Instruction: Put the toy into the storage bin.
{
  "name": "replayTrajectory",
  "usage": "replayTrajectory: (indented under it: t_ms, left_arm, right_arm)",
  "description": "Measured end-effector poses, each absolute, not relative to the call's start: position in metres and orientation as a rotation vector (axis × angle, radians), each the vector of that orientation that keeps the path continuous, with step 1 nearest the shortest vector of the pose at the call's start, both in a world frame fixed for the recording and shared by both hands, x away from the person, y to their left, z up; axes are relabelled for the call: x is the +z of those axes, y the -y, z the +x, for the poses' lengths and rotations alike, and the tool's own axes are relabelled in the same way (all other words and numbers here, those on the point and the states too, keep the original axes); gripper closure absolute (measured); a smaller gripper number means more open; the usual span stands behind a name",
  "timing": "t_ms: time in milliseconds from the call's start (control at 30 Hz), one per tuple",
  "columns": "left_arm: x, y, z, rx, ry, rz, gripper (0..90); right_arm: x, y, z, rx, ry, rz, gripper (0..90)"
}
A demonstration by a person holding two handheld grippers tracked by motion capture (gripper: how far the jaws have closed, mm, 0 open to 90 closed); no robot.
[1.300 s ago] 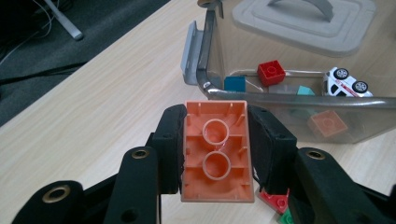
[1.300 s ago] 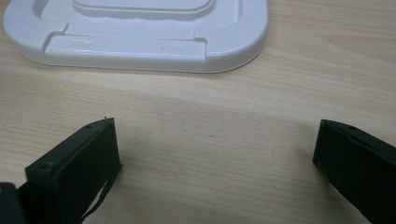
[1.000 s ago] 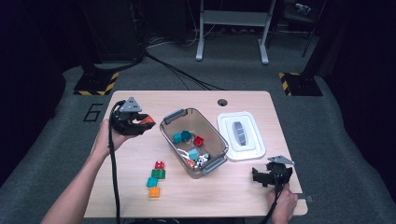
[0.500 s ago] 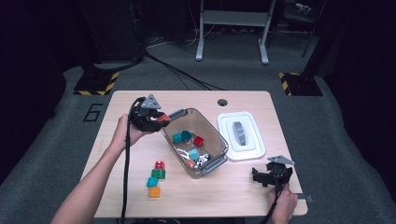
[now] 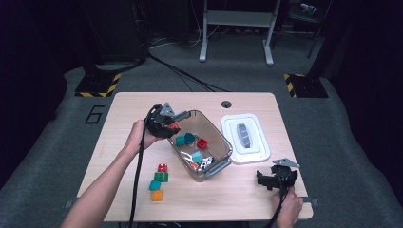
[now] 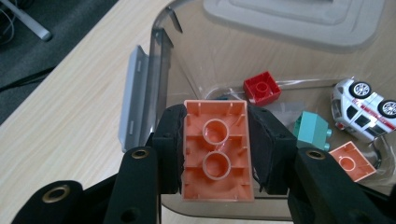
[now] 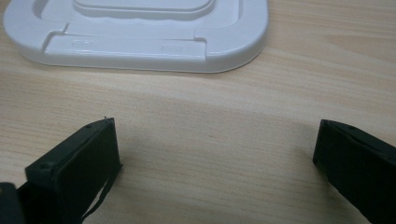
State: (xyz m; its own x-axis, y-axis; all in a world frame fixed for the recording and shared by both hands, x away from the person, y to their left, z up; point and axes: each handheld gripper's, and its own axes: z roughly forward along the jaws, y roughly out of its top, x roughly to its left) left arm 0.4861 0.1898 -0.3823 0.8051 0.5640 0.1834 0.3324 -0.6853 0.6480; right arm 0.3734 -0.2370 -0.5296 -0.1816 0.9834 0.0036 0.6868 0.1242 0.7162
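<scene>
wooden table (image 5: 119,118), left gripper (image 6: 215,161) clamping salmon two-stud brick (image 6: 217,151) underside up, right gripper (image 7: 215,154) wide open

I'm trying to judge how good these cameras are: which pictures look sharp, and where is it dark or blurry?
High view: the table is brightly lit and the floor around it falls into darkness. Left gripper view: the orange brick between the jaws is sharp, and the clear bin shows faint reflections. Right gripper view: the white lid and wood grain look soft.

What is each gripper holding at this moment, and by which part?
The left gripper holds an orange brick by its two long sides, underside toward the camera. The right gripper holds nothing; its jaws are open.
</scene>
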Motion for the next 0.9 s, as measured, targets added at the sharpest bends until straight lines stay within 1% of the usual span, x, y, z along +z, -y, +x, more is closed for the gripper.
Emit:
replayTrajectory:
  t_ms: [267,433,500,567,600,733,833,900]
  left_arm:
    - [-0.390,-0.183,0.487,0.513,-0.650,2.432,58.7]
    - [-0.391,-0.182,0.487,0.520,-0.651,2.432,58.2]
    - [-0.391,-0.183,0.487,0.522,-0.672,2.419,52.6]
    - [-0.390,-0.186,0.486,0.508,-0.690,2.399,43.8]
    - [-0.389,-0.188,0.486,0.510,-0.685,2.396,41.5]
    - [-0.380,-0.198,0.479,0.522,-0.698,2.329,27.8]
    - [-0.371,-0.207,0.471,0.531,-0.714,2.292,20.1]
    - [-0.366,-0.214,0.464,0.545,-0.719,2.266,16.8]
  right_arm:
    - [-0.530,0.237,0.373,0.817,-1.930,1.609,0.0]
    - [-0.530,0.237,0.373,0.818,-1.929,1.609,0.0]
    - [-0.530,0.237,0.373,0.817,-1.929,1.609,0.0]
    - [-0.530,0.237,0.373,0.817,-1.929,1.608,0.0]
    - [-0.530,0.237,0.373,0.818,-1.929,1.609,0.0]
    - [-0.530,0.237,0.373,0.818,-1.929,1.609,0.0]
    - [-0.530,0.237,0.373,0.817,-1.930,1.608,0.0]
    - [-0.530,0.237,0.373,0.817,-1.929,1.609,0.0]
